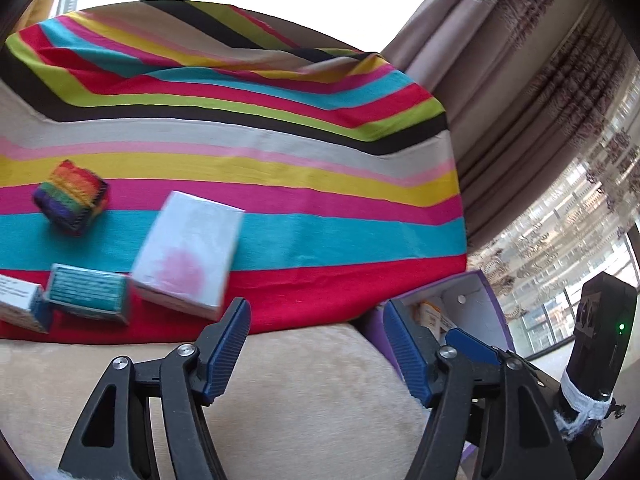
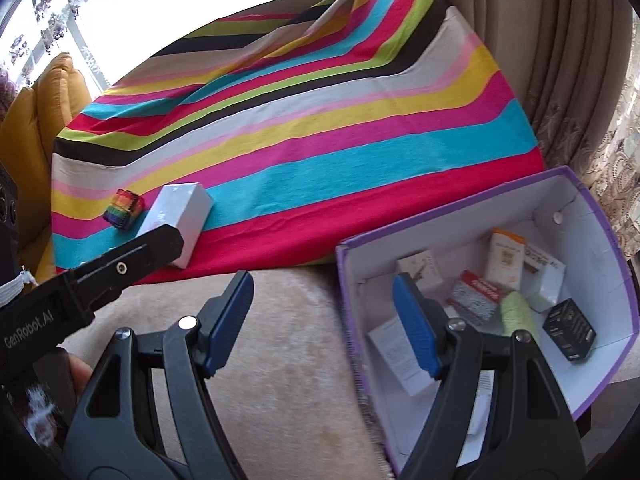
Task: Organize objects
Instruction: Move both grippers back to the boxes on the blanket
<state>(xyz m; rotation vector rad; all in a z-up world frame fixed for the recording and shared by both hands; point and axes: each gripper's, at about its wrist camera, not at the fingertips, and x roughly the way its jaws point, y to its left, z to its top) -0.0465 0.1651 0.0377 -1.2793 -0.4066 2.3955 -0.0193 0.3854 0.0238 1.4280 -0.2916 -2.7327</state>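
Note:
On the striped cloth [image 1: 280,208] lie a white box with a pink blotch [image 1: 188,256], a rainbow woven block [image 1: 72,200], a teal box [image 1: 86,292] and a white-and-blue box [image 1: 20,304]. My left gripper [image 1: 316,312] hovers open over the beige cushion, just right of the white box, with nothing between its pads. My right gripper [image 2: 322,284] is open and empty above the near-left wall of the purple storage box [image 2: 592,248]. That box holds several small cartons and a green roll [image 2: 518,314]. The white box [image 2: 180,216] and rainbow block [image 2: 124,208] show at far left.
A beige plush cushion [image 2: 288,344] runs along the front under both grippers. Curtains [image 1: 520,92] hang behind and to the right, with a bright window beyond. A mustard-yellow cushion [image 2: 48,104] sits at the cloth's far left. The left gripper's arm [image 2: 120,268] crosses the right wrist view.

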